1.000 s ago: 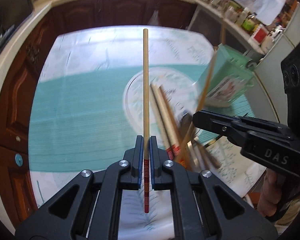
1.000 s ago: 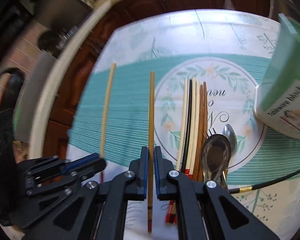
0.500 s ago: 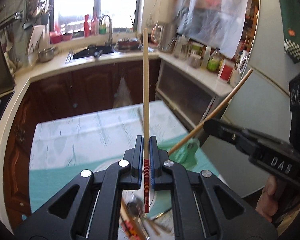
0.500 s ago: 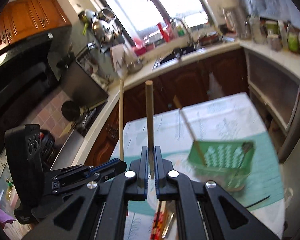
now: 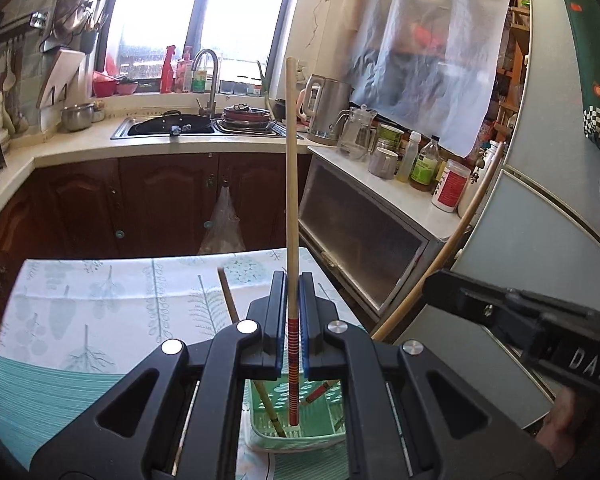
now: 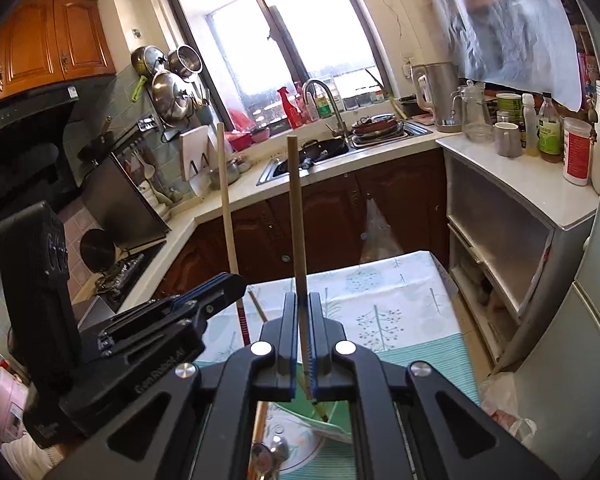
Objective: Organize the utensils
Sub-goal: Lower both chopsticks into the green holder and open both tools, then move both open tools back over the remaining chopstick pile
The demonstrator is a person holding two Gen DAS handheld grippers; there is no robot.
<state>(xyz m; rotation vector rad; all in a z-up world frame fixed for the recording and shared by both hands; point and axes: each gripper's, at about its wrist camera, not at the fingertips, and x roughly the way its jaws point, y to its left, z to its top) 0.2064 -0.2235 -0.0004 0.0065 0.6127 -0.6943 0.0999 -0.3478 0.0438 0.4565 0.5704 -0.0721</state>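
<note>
My left gripper (image 5: 291,280) is shut on a pale chopstick (image 5: 291,180) with a red-striped end, held upright. Its striped end hangs just over the green utensil holder (image 5: 320,420), where other chopsticks (image 5: 270,408) lean. My right gripper (image 5: 432,284) comes in from the right, holding a slanted chopstick (image 5: 460,224). In the right wrist view, the right gripper (image 6: 302,300) is shut on a plain wooden chopstick (image 6: 296,208), above the holder (image 6: 328,416). The left gripper (image 6: 236,280) stands close beside it with its chopstick (image 6: 226,200).
The table (image 6: 380,300) has a leaf-print cloth and a teal mat. A spoon (image 6: 270,450) lies under the right gripper. Dark cabinets, a sink counter (image 5: 172,148) and a low cabinet with bottles (image 5: 400,184) ring the table. A fridge (image 5: 520,240) stands at the right.
Both grippers have risen from the pile of chopsticks and spoons on the mat, each keeping its chopstick. They have tipped up toward the kitchen and now hang over the green holder.
</note>
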